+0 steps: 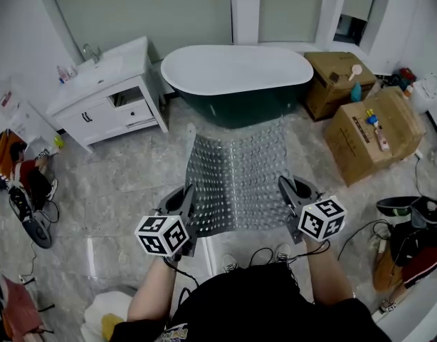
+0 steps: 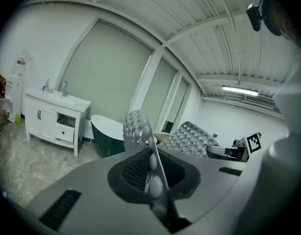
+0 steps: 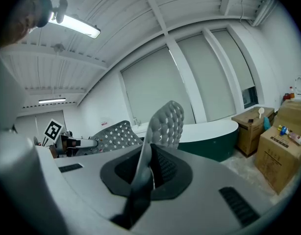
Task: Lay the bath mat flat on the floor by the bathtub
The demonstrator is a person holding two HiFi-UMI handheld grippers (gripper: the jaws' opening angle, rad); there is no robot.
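A grey bath mat (image 1: 237, 177) studded with round bumps hangs stretched in the air between my two grippers, in front of the dark green, white-rimmed bathtub (image 1: 236, 77). My left gripper (image 1: 188, 206) is shut on the mat's near left corner; the pinched edge of the mat (image 2: 154, 177) runs up between the jaws. My right gripper (image 1: 285, 198) is shut on the near right corner, with the mat (image 3: 160, 126) curling up out of its jaws. The far end of the mat reaches toward the tub, and the marble floor (image 1: 133, 191) lies below.
A white vanity cabinet (image 1: 108, 95) with a sink stands left of the tub. Two cardboard boxes (image 1: 371, 130) with small items on top sit to the right. Cables and bags (image 1: 411, 234) clutter the right side; shoes and clothes (image 1: 23, 191) lie at the left.
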